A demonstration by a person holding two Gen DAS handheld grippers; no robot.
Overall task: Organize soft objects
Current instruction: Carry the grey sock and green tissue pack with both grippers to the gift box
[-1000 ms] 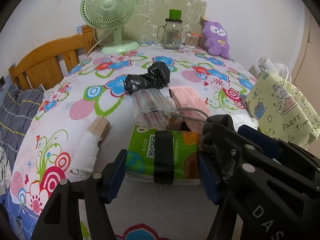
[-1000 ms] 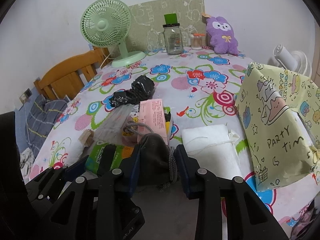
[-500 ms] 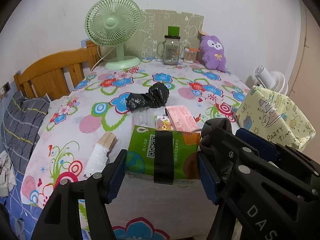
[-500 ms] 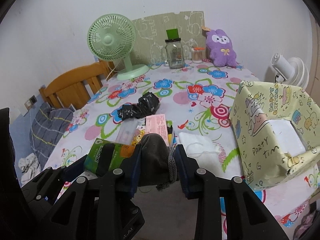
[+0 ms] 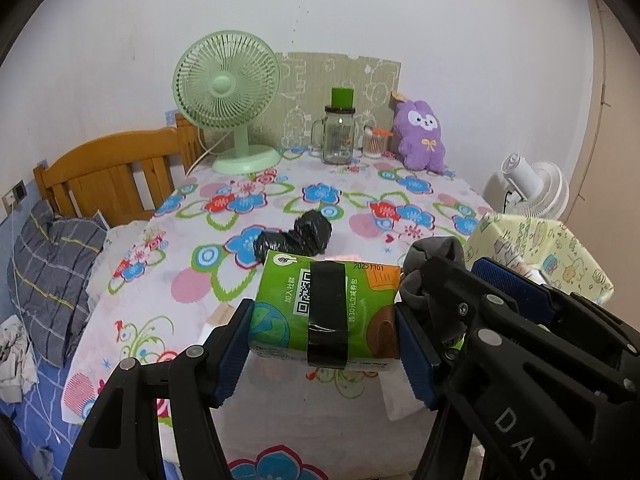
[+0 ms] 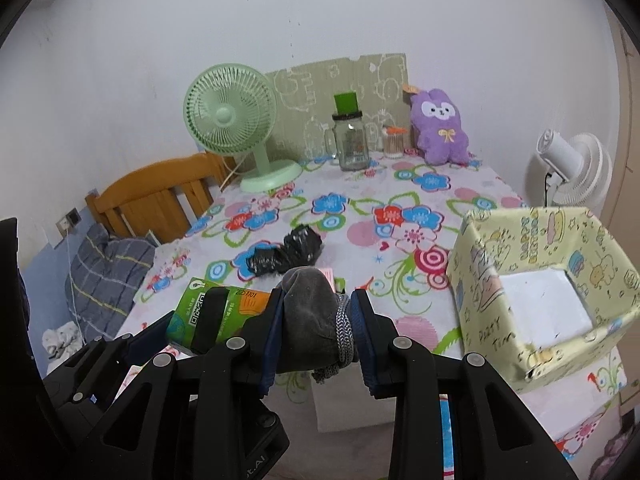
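My left gripper point(image 5: 324, 332) is shut on a green tissue pack point(image 5: 324, 300) with black tape around it, held up above the floral table point(image 5: 280, 200). My right gripper point(image 6: 316, 328) is shut on a rolled grey sock point(image 6: 312, 316), also lifted above the table; it shows at the right of the left wrist view point(image 5: 432, 256). The tissue pack shows at the left of the right wrist view point(image 6: 208, 316). An open yellow patterned box point(image 6: 536, 280) with a white bottom stands at the table's right.
A black plastic bag point(image 5: 296, 236) lies mid-table. At the back stand a green fan point(image 5: 228, 100), a glass jar point(image 5: 340, 136), a small container point(image 5: 374, 144) and a purple plush point(image 5: 420, 136). A wooden headboard point(image 5: 108, 176) and bed are left; a white fan point(image 6: 572, 168) is right.
Both grippers have risen well above the table with the tissue pack and the sock. The open top of the yellow box has come into view.
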